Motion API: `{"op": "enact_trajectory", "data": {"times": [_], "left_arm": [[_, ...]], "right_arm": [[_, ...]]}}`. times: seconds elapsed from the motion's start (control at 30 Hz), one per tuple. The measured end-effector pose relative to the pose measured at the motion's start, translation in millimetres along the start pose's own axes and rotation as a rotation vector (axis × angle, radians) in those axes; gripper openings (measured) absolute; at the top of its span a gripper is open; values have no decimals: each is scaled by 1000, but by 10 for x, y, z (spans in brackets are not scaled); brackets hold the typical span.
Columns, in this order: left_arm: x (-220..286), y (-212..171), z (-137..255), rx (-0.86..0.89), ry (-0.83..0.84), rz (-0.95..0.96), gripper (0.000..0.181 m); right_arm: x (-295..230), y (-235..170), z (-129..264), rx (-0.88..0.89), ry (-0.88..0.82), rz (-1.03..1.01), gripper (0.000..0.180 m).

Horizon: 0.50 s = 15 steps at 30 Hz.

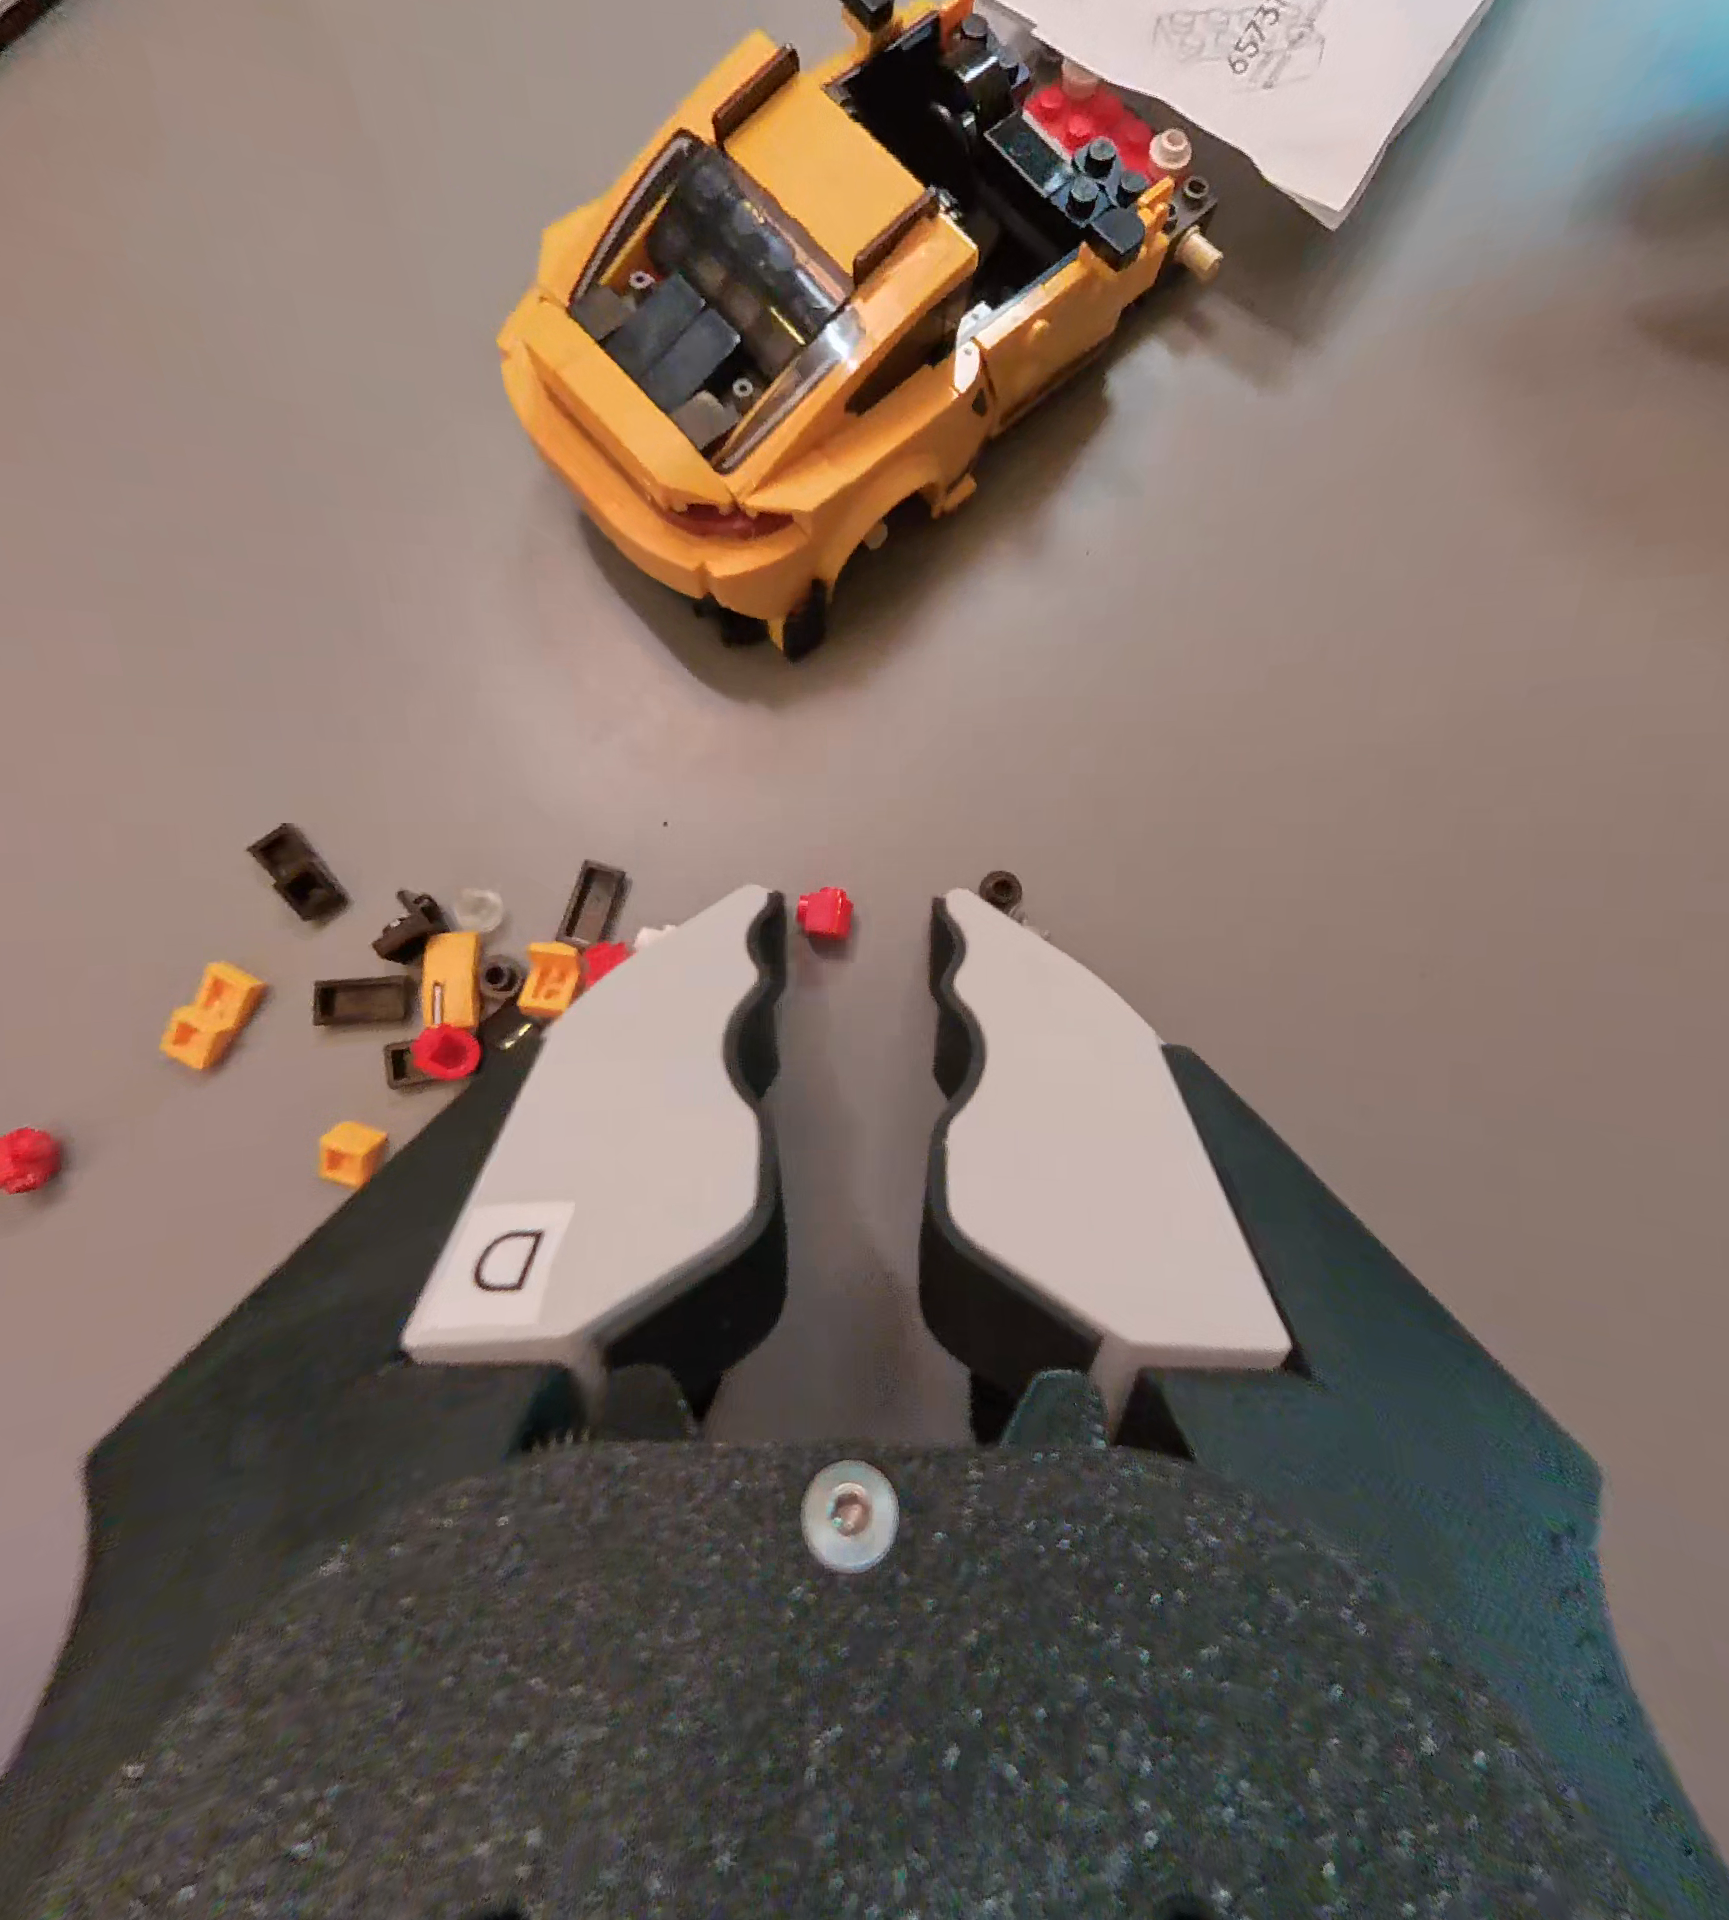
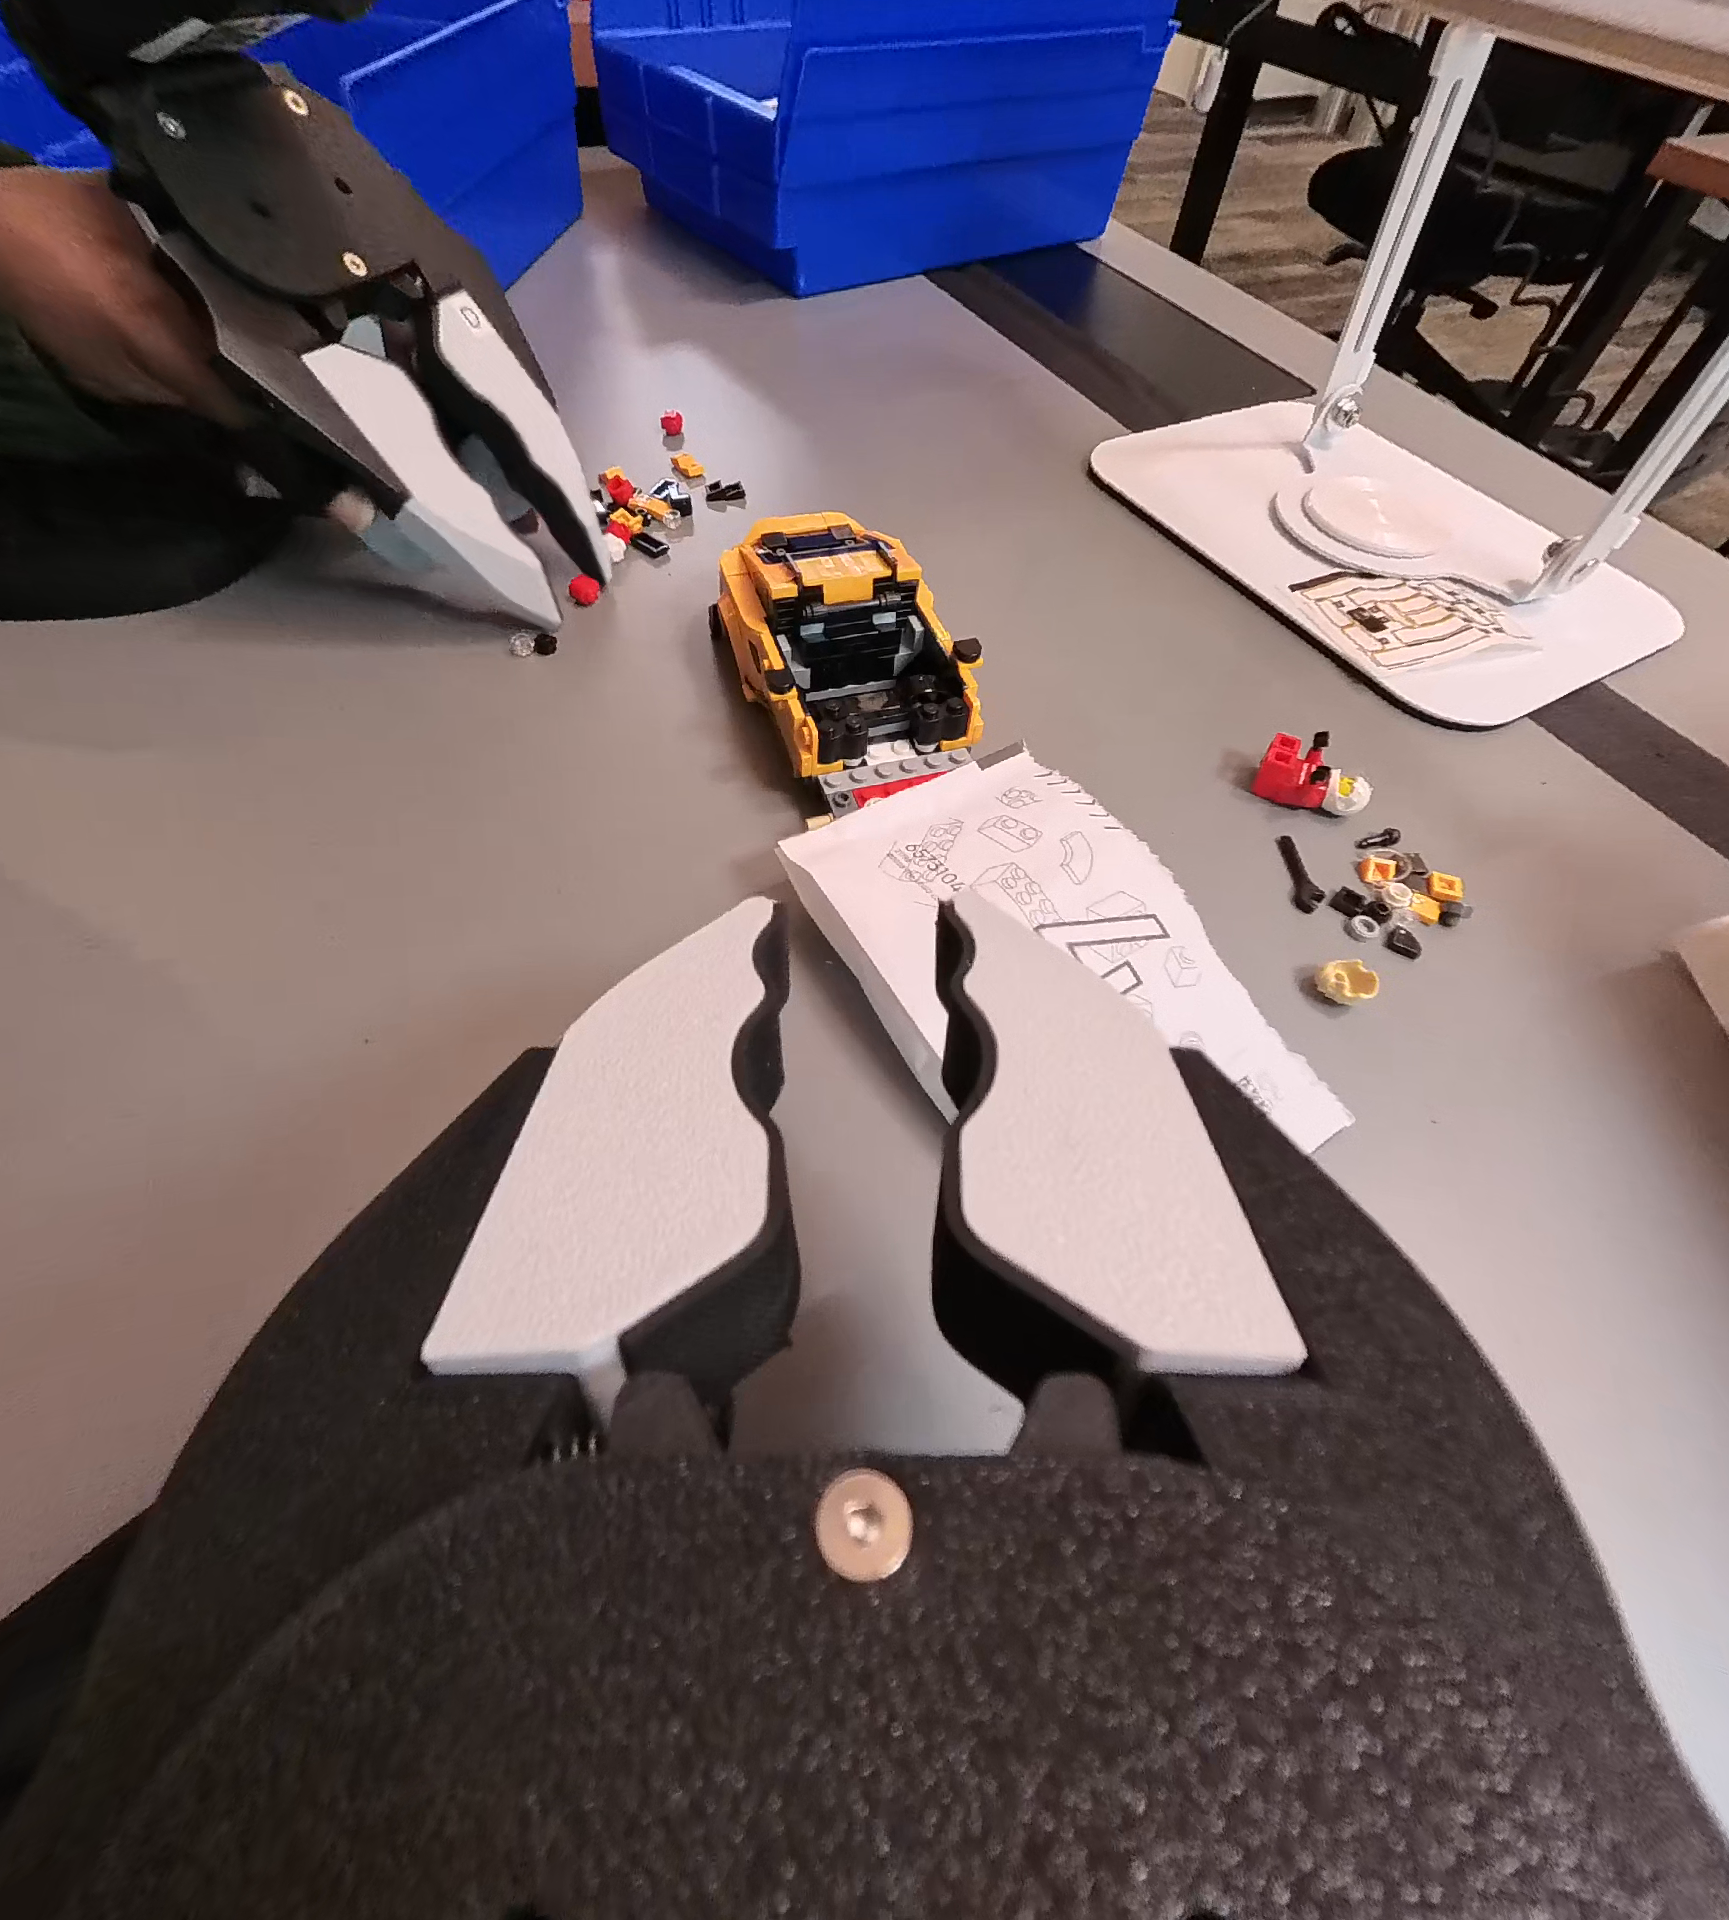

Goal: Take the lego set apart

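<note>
A partly stripped yellow lego car (image 1: pixel 818 312) stands on the grey table; it also shows in the right wrist view (image 2: pixel 844 649). My left gripper (image 1: pixel 858 914) is open and empty, tips low over the table next to a small red piece (image 1: pixel 825 914) and beside a pile of loose red, yellow and black pieces (image 1: pixel 424 987). In the right wrist view the left gripper (image 2: pixel 569 597) points down by that pile (image 2: pixel 647 509). My right gripper (image 2: pixel 860 914) is open and empty, held short of the car, over a paper bag (image 2: pixel 1047 914).
A second pile of small pieces (image 2: pixel 1390 894) and a red minifigure part (image 2: pixel 1301 779) lie at the right. A white lamp base (image 2: pixel 1379 551) stands at the far right. Blue bins (image 2: pixel 870 135) stand at the back. The paper bag also shows in the left wrist view (image 1: pixel 1255 83). One gripper's finger ends stand about 20 centimeters off the other's.
</note>
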<state>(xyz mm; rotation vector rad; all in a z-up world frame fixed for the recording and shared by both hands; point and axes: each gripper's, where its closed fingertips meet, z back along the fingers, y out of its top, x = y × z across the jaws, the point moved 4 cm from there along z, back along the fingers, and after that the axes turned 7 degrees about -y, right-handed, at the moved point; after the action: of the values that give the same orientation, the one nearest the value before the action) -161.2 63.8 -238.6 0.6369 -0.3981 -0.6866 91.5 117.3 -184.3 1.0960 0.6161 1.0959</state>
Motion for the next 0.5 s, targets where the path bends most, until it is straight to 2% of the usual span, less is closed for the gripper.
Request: {"op": "enact_trajectory", "data": {"times": [0.2,0.3,0.4,0.5], "left_arm": [[-5,-12,12,3,28,-23,12],[1,26,164,53,57,-37,9],[-48,157,585,188,173,-38,9],[-213,201,1230,357,401,1,9]], "right_arm": [[-3,-20,-17,-6,8,-6,27],[14,-31,-17,-8,-1,-9,27],[55,-22,-3,2,-29,-8,27],[120,15,26,31,-76,-16,26]]}}
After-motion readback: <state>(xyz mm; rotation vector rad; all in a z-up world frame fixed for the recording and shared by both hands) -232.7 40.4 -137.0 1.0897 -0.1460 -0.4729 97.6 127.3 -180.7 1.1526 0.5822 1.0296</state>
